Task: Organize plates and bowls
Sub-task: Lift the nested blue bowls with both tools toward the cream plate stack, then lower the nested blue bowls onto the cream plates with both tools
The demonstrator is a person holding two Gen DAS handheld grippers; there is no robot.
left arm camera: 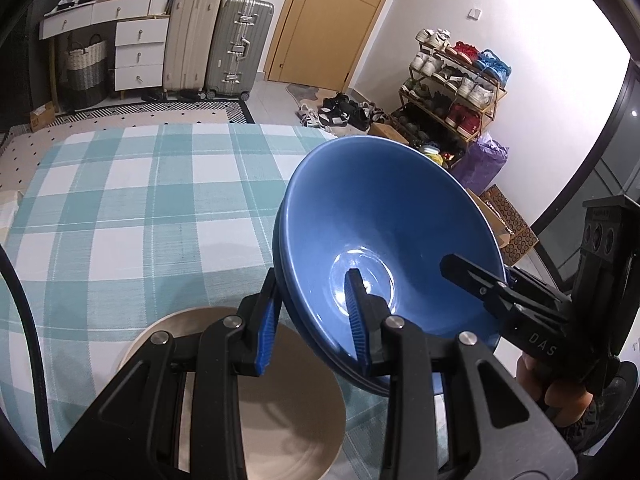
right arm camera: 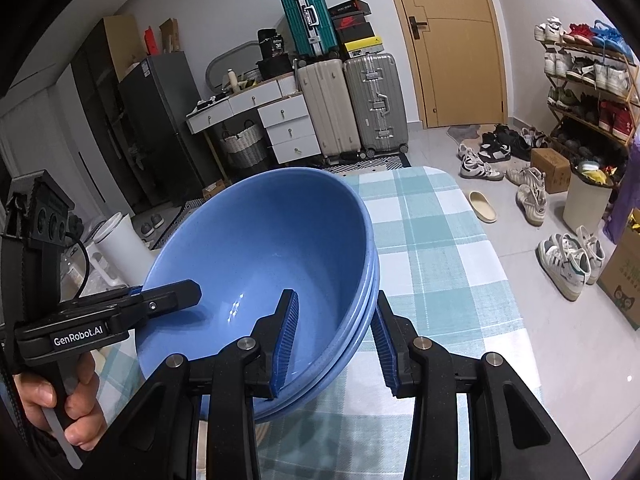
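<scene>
A stack of nested blue bowls (left arm camera: 384, 216) hangs tilted above the checked tablecloth (left arm camera: 140, 200), held from both sides. My left gripper (left arm camera: 312, 320) is shut on the stack's near-left rim, one pad inside and one outside. My right gripper (left arm camera: 492, 280) clamps the opposite rim, a hand on its handle. In the right wrist view the blue bowls (right arm camera: 272, 248) show three rims, with my right gripper (right arm camera: 336, 340) shut on the right rim and the left gripper (right arm camera: 160, 294) on the left rim. A beige bowl (left arm camera: 288, 420) sits on the cloth below the stack.
The table's far edge (right arm camera: 440, 176) drops to a tiled floor with scattered shoes (right arm camera: 480, 168). A shoe rack (left arm camera: 452, 92), suitcases (left arm camera: 216, 44), a white drawer unit (left arm camera: 140, 52) and a door (left arm camera: 320, 20) line the room. A white bin (right arm camera: 120, 244) stands left of the table.
</scene>
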